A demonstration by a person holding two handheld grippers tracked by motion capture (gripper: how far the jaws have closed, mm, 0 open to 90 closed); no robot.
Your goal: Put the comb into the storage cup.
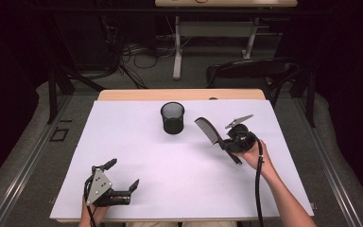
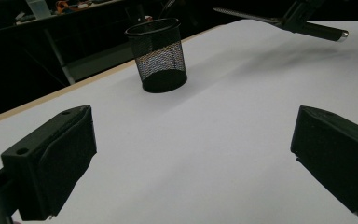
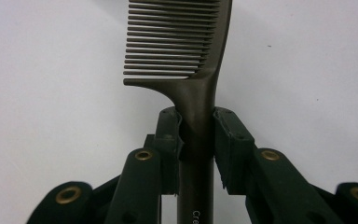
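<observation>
My right gripper [image 1: 226, 142] is shut on the handle of a black comb [image 1: 208, 130], held above the white table right of centre. In the right gripper view both pads clamp the comb [image 3: 191, 60] just below its teeth, which point away to the left. A black mesh cup [image 1: 172, 117] stands upright at the table's middle back, left of the comb. Near the front left edge, my left gripper [image 1: 124, 174] rests open with nothing between its jaws. In the left gripper view, the mesh cup [image 2: 157, 56] stands ahead and the comb [image 2: 284, 21] hovers at the upper right.
White sheet [image 1: 137, 156] covers the wooden table. A dark chair [image 1: 255, 71] stands behind the table's far right edge, and cables lie on the floor beyond.
</observation>
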